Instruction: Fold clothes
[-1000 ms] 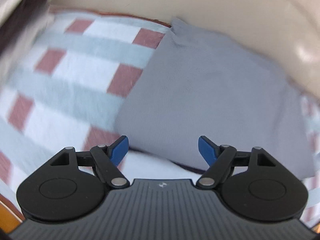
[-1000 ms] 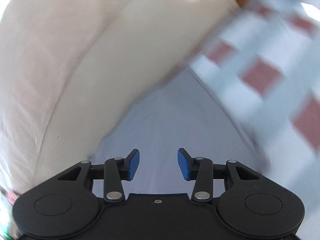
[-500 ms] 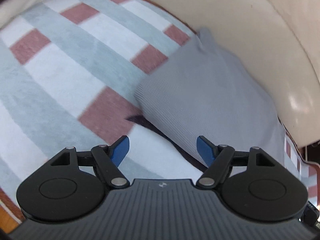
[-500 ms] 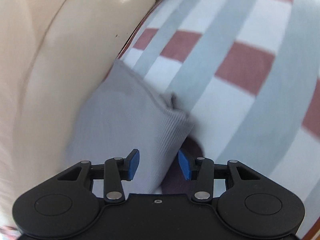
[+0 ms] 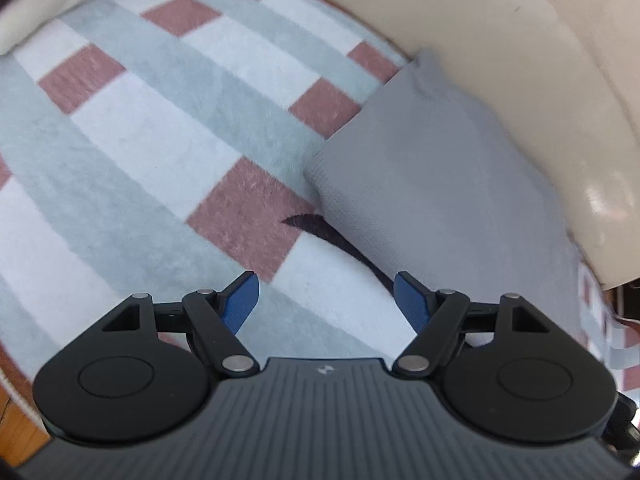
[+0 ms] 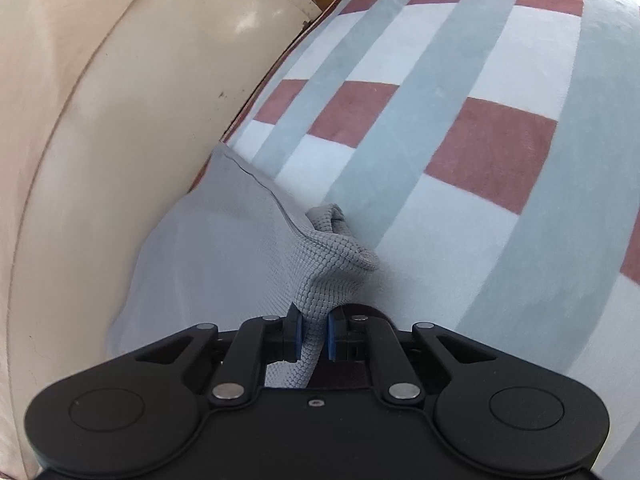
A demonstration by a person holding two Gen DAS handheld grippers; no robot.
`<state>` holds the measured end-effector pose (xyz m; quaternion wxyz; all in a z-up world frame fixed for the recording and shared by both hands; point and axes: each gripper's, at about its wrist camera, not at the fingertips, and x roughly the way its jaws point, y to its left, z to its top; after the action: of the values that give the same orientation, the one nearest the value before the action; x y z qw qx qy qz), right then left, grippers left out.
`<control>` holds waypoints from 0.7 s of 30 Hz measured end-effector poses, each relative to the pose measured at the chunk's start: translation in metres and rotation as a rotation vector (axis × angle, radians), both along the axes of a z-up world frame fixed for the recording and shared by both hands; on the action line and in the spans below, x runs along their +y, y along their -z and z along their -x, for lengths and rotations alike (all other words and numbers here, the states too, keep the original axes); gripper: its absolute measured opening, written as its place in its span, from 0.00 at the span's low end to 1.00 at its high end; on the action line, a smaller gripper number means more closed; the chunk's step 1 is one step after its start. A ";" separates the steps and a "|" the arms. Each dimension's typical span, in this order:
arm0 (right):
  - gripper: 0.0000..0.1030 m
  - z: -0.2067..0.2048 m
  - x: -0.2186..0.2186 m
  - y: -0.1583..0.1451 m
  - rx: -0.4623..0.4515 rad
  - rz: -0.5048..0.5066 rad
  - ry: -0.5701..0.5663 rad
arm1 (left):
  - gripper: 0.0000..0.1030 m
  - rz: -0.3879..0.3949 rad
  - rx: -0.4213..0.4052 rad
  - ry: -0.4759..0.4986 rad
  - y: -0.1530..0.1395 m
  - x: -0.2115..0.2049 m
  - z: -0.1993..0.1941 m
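Note:
A grey knit garment (image 5: 440, 184) lies folded on a checked blanket (image 5: 160, 128), against a cream cushion. In the left wrist view my left gripper (image 5: 326, 300) hovers open over bare blanket, just left of the garment's near edge, with nothing between its blue pads. In the right wrist view my right gripper (image 6: 312, 334) is closing its jaws on a bunched corner of the grey garment (image 6: 224, 264); the blue pads pinch the knit fabric, which puckers up just beyond them.
The cream cushion (image 6: 120, 100) curves along the garment's far side and hems it in. The blanket (image 6: 460, 160), in red, grey and white squares, spreads wide to the other side. A strip of wooden floor (image 5: 16, 424) shows past the blanket's edge.
My right gripper came down onto the garment's corner and its jaws went from open to pinching the fabric. My left gripper rolled and shifted so the garment now lies to its right.

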<state>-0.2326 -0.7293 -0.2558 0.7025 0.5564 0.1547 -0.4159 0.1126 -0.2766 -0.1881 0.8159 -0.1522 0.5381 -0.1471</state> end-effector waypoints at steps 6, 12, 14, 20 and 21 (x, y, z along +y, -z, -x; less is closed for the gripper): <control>0.13 0.001 0.000 0.001 0.004 -0.021 -0.010 | 0.72 0.147 0.016 -0.043 0.018 -0.010 -0.017; 0.25 0.005 -0.011 0.008 -0.059 -0.082 0.060 | 0.72 0.425 0.072 -0.196 0.042 0.017 -0.018; 0.27 0.004 -0.011 0.006 -0.050 -0.066 0.061 | 0.72 0.334 0.022 -0.166 0.035 0.017 -0.015; 0.28 -0.017 -0.003 0.016 -0.059 0.061 0.075 | 0.76 0.202 -0.078 -0.056 0.027 -0.003 -0.023; 0.29 -0.021 -0.003 0.015 -0.045 0.077 0.067 | 0.77 0.198 -0.092 -0.024 0.027 -0.011 -0.026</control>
<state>-0.2113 -0.7322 -0.2707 0.7123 0.5430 0.1042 -0.4324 0.1389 -0.2872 -0.2148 0.8224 -0.2317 0.4810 -0.1966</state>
